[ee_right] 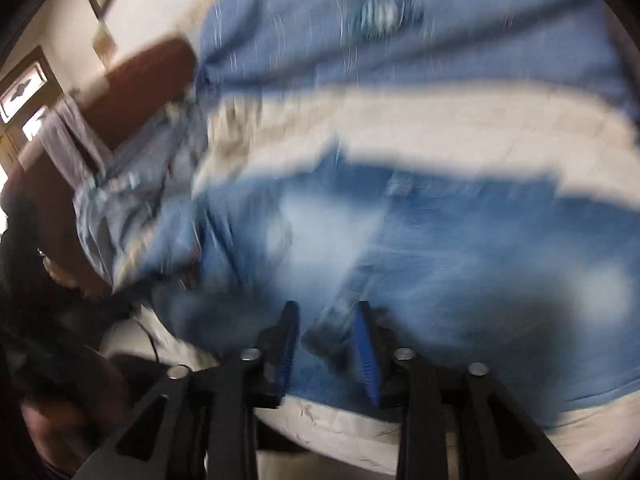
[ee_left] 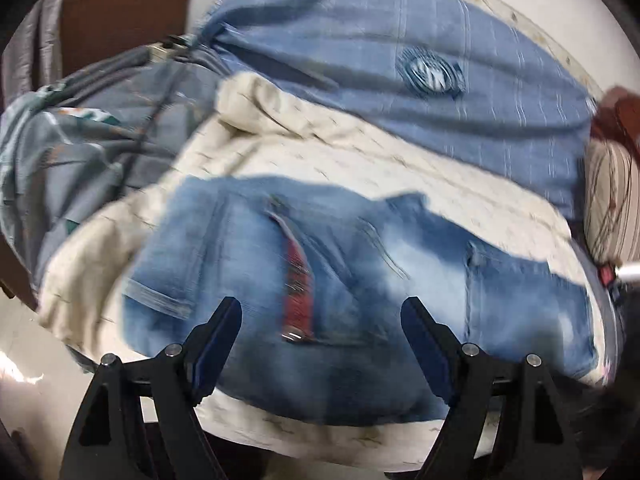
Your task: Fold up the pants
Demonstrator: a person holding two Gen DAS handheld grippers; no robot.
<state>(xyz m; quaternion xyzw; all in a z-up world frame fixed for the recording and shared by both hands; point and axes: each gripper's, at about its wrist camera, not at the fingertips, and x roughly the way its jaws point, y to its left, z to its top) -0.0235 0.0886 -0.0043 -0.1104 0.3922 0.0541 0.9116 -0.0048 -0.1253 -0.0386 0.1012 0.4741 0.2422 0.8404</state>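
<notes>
- The jeans (ee_left: 320, 280) lie spread on a cream bedsheet (ee_left: 360, 160) on the bed, and their long axis runs crosswise to both tools, from a hem (ee_left: 156, 298) on one side to the pocket end on the other.
- The left tool (ee_left: 320, 320) hangs just over the near edge of the jeans, with its fingers wide apart and nothing between them. Beyond it on the denim lies a red strip (ee_left: 296, 280), slightly toward the hem.
- The right tool (ee_right: 326, 320) sits lower on the same near edge. Its blue pads (ee_right: 366, 352) are close to each other with a ridge of denim rising between them, but the blur keeps a viewer from telling whether they grip it.
- Judged from this, the right tool is the nearer to the cloth, so the coming fold seems to depend on lifting the near edge and carrying it across the short axis, away from the tools.
- Beyond the far edge of the jeans, past a band of bedsheet, lies a blue cloth (ee_left: 400, 40) with a round badge (ee_left: 430, 72), well apart from the jeans.
</notes>
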